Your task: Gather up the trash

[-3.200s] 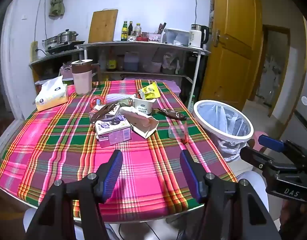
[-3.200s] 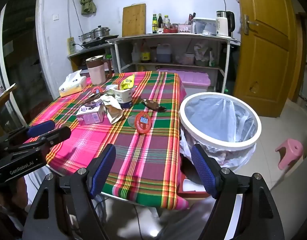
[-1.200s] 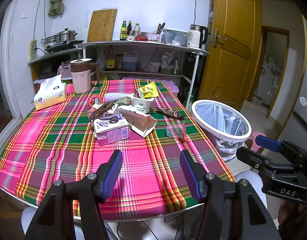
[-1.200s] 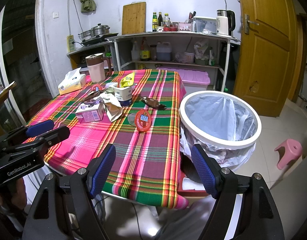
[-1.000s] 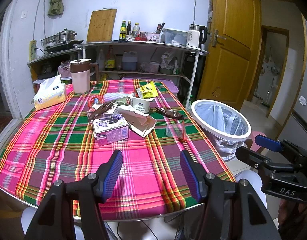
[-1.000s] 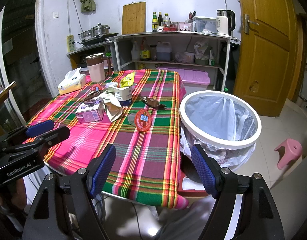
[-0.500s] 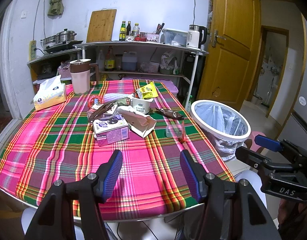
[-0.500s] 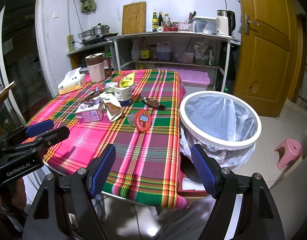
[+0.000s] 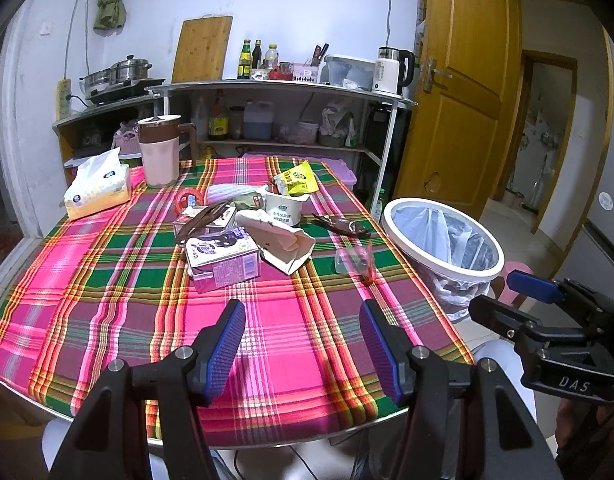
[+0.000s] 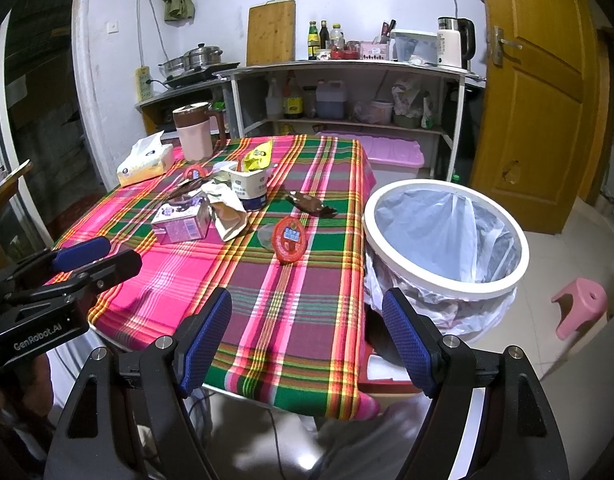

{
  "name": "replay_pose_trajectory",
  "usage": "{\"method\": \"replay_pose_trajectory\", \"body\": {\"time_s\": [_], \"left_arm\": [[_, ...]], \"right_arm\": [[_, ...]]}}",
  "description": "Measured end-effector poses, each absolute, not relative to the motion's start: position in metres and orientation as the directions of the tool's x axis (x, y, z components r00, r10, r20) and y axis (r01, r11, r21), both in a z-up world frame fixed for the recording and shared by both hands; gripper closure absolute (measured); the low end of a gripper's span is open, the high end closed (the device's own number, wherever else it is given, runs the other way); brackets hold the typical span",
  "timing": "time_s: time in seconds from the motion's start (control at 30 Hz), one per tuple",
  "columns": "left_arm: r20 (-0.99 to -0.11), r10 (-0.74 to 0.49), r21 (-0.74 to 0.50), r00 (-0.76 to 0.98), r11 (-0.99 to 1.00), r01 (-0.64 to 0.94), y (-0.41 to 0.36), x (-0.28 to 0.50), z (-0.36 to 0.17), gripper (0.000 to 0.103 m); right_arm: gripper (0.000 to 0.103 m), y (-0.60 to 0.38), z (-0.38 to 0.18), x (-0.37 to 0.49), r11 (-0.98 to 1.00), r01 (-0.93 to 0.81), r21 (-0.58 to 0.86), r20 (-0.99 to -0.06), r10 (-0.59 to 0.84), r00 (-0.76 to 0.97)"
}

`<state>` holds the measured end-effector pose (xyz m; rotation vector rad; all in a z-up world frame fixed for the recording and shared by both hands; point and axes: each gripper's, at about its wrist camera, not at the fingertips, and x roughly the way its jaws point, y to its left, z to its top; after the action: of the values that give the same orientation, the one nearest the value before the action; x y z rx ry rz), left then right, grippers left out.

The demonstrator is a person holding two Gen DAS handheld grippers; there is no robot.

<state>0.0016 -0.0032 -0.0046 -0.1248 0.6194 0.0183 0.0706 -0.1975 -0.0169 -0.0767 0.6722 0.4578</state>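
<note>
Plaid cloth is covering the tabletop, and trash is sitting mid-cloth: milk carton, paper bag, yoghurt cup. I am keeping both the left hand-held gripper and the right hand-held gripper wide open and empty, hanging short of that carton (approach room). Beside the tabletop's right edge, the bin is waiting; its bottom is staying hidden.

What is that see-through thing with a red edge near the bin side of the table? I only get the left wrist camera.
Observer: The right wrist camera shows a clear cup lying on its side, its round red lid facing that camera.
Operator: Is anything being carried?
Observer: No. The right gripper is open, with nothing between its fingers.
Operator: Anything on the floor over there?
Observer: A pink stool stands on the floor beyond the bin.
</note>
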Motion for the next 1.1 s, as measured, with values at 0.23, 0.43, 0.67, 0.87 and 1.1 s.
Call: {"method": "replay_pose_trajectory", "body": {"time_s": [0.23, 0.43, 0.67, 0.87, 1.1], "left_arm": [[-0.593, -0.019, -0.128, 0.805, 0.989, -0.071, 0.013, 0.017, -0.014, 0.044], [-0.603, 0.014, -0.130, 0.797, 0.985, -0.115, 0.035, 0.031, -0.022, 0.044], [-0.626, 0.029, -0.132, 0.779, 0.981, -0.142, 0.058, 0.056, -0.031, 0.044], [-0.641, 0.036, -0.156, 0.767, 0.972, -0.176, 0.079, 0.078, -0.040, 0.037], [-0.661, 0.002, -0.219, 0.750, 0.956, -0.196, 0.098, 0.101, -0.051, 0.029]], "right_arm": [[0.025, -0.186, -0.023, 0.083, 0.867, -0.488, 0.095, -0.624, 0.434, 0.650], [0.025, -0.169, -0.030, 0.102, 0.844, -0.527, 0.098, -0.645, 0.457, 0.612], [0.025, -0.147, -0.036, 0.130, 0.821, -0.562, 0.099, -0.665, 0.475, 0.576], [0.025, -0.133, -0.050, 0.164, 0.818, -0.566, 0.101, -0.691, 0.467, 0.551], [0.025, -0.126, -0.062, 0.193, 0.826, -0.552, 0.115, -0.718, 0.453, 0.529]]}}
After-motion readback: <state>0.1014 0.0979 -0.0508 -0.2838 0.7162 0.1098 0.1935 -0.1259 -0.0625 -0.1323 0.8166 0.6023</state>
